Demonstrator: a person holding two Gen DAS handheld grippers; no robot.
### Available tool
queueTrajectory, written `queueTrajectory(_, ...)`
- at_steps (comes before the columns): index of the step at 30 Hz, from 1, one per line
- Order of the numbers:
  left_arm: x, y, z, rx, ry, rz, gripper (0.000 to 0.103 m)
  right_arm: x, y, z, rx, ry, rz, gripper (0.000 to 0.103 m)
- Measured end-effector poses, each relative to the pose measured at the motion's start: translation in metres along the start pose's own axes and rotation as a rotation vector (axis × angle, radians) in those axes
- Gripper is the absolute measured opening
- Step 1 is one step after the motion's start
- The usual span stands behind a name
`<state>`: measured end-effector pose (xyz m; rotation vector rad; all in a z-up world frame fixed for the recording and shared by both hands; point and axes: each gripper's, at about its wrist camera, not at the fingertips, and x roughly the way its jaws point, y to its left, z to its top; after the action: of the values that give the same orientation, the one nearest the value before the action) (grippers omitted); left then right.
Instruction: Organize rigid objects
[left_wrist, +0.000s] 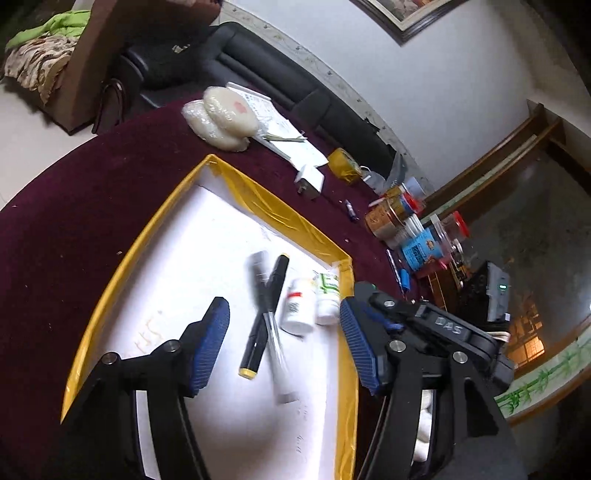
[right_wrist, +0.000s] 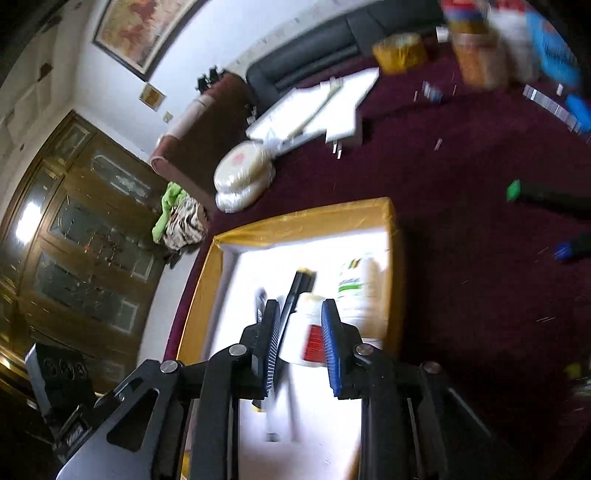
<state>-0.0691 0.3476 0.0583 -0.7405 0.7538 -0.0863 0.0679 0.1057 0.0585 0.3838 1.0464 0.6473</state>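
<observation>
Looking between my wide left gripper fingers, I see the yellow-rimmed tray holding a blurred pen, a black marker and two white bottles. My right gripper stands narrow, empty. Jars crowd the maroon table beyond.

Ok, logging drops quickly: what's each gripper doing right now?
Left gripper: open, holding nothing, above the pens in the tray.
Right gripper: slightly open, holding nothing.
</observation>
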Motion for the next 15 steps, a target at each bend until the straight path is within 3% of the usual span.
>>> queueTrajectory(2, 0.000, -0.009, -0.004, 0.022, 0.003, -0.005, 0.065, -0.028, -0.001, -0.002, -0.054, -0.062, -0.044, 0.026)
queueTrajectory(7, 0.005, -0.043, -0.021, 0.095, 0.045, -0.041, 0.065, -0.102, -0.028, -0.018, -0.126, -0.235, -0.144, 0.062)
queueTrajectory(10, 0.012, -0.074, -0.039, 0.177, 0.079, -0.066, 0.065, -0.133, -0.066, -0.029, -0.115, -0.295, -0.240, 0.067)
queueTrajectory(15, 0.038, -0.127, -0.076, 0.321, 0.175, -0.099, 0.066, -0.178, -0.165, -0.048, 0.135, -0.328, -0.278, 0.067)
